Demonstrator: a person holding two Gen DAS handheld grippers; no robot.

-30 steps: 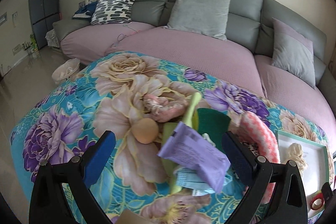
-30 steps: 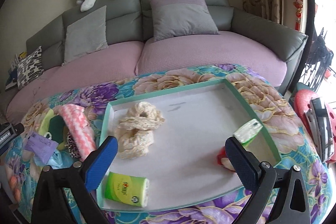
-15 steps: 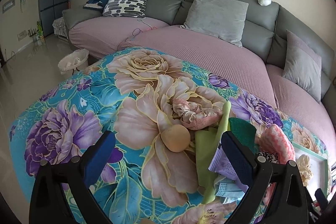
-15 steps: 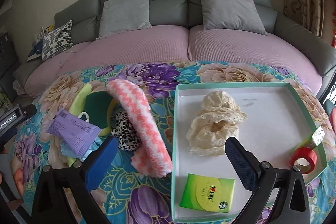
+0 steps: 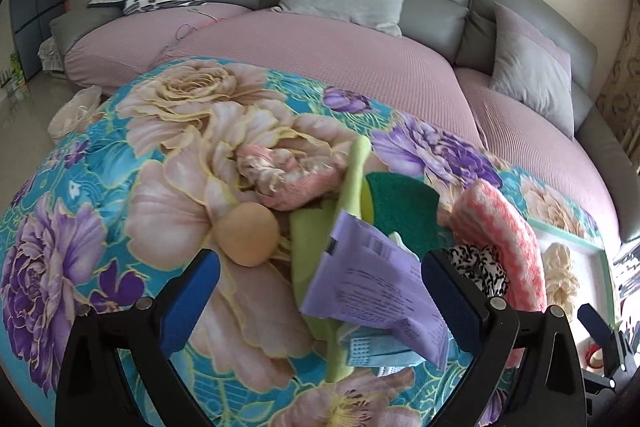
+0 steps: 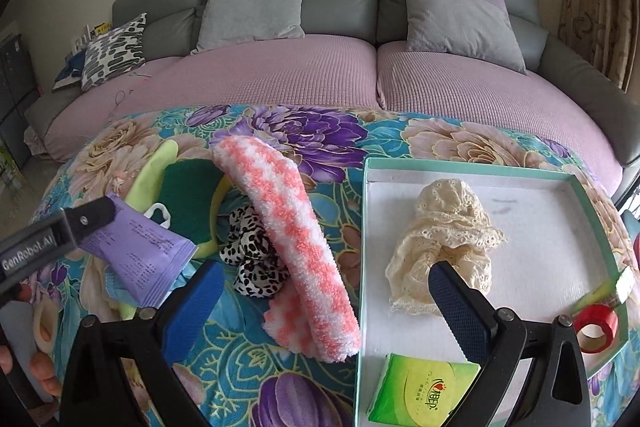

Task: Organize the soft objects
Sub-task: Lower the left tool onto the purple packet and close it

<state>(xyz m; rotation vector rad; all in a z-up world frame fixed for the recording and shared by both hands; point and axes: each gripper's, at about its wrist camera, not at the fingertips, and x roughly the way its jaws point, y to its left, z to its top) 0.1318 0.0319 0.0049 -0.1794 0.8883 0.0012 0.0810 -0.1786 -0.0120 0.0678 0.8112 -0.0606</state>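
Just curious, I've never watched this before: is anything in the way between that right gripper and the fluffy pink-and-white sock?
Nothing visible. The right hand-held gripper, jaws open, hangs right over the pink-and-white sock; the leopard-print scrunchie only touches the sock's left side.

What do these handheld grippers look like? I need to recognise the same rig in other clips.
Both the left gripper and the right gripper have black plastic arms with silver screws and blue textured pads. In the right wrist view, the left gripper's black body bears white "GenRobot.AI" lettering. No sleeves or cables show.
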